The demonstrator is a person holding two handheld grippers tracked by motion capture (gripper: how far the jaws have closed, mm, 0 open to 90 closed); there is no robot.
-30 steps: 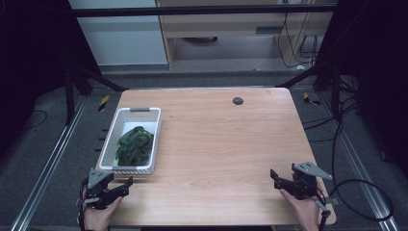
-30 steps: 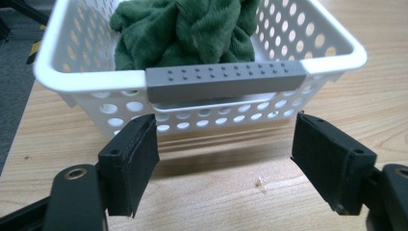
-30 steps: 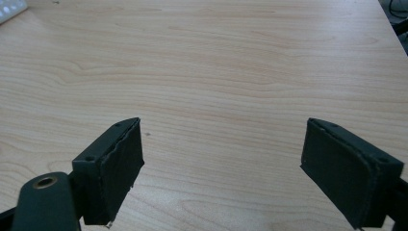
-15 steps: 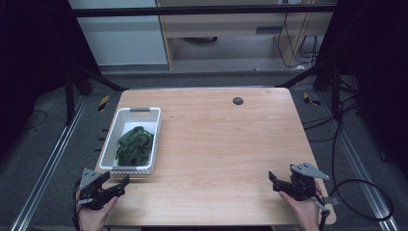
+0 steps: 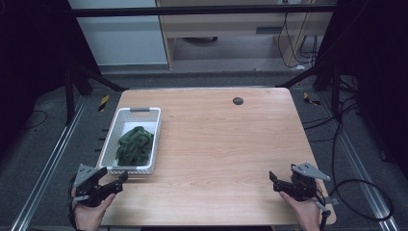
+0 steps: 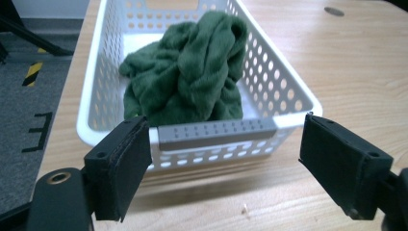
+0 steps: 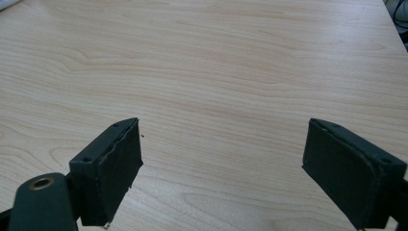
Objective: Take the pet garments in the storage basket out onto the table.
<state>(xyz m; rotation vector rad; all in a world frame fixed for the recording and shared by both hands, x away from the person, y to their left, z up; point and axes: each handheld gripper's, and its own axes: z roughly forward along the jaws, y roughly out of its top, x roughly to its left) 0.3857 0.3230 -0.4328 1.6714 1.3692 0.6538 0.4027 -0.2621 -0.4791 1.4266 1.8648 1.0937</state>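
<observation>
A white perforated basket [image 5: 151,139] [image 6: 284,86] stands on the left part of the wooden table [image 5: 226,144]. Inside it lies a crumpled dark green cloth [image 5: 134,144] [image 6: 192,72]. My left gripper [image 5: 118,180] [image 6: 228,168] is open at the table's near left corner, just short of the basket's near grey handle [image 6: 216,131], with nothing between its jaws. My right gripper [image 5: 273,180] [image 7: 223,168] is open near the front right edge, over bare wood [image 7: 216,72].
A small dark round disc [image 5: 237,100] [image 6: 334,10] sits in the tabletop at the far side. Metal frame legs and cables [image 5: 351,130] run on the grey floor around the table. A cabinet [image 5: 226,29] stands behind.
My left gripper has drawn back toward the near left corner, slightly away from the basket. The right gripper has hardly moved.
</observation>
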